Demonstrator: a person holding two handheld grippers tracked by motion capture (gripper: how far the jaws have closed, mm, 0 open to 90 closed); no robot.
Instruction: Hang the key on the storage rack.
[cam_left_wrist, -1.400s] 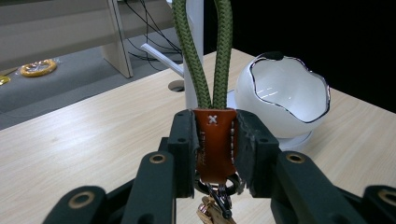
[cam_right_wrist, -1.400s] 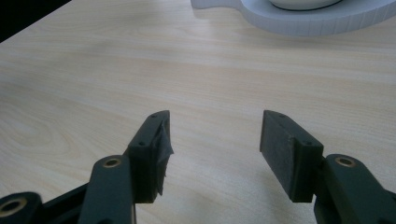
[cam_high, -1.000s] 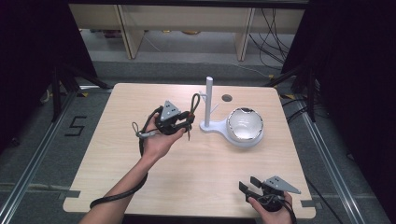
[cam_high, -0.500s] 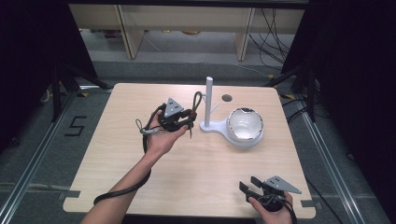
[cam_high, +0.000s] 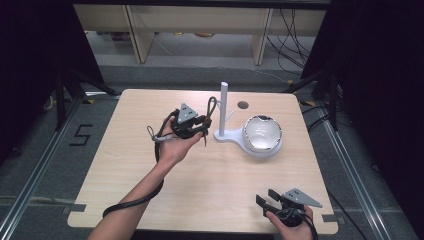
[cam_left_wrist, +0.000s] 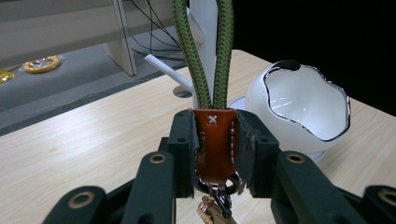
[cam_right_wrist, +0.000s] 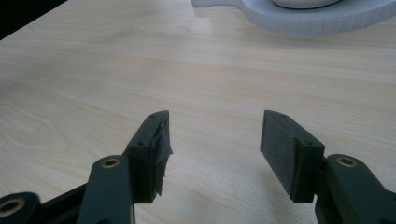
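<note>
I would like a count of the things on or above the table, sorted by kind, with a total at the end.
Grippers: 2, the left gripper shut on the key strap, the right gripper open above the table's near edge
Key straps: 1, the key strap with a green cord loop and a brown leather tab
Stands: 1, the white stand with a post
Bowls: 1, the white bowl on the stand's base
Total: 5

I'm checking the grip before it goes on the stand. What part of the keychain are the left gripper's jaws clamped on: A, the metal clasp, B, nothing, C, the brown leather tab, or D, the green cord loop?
C: in the left gripper view, the left gripper has both jaws pressed on the brown leather tab, with the green cord loop rising above it.
</note>
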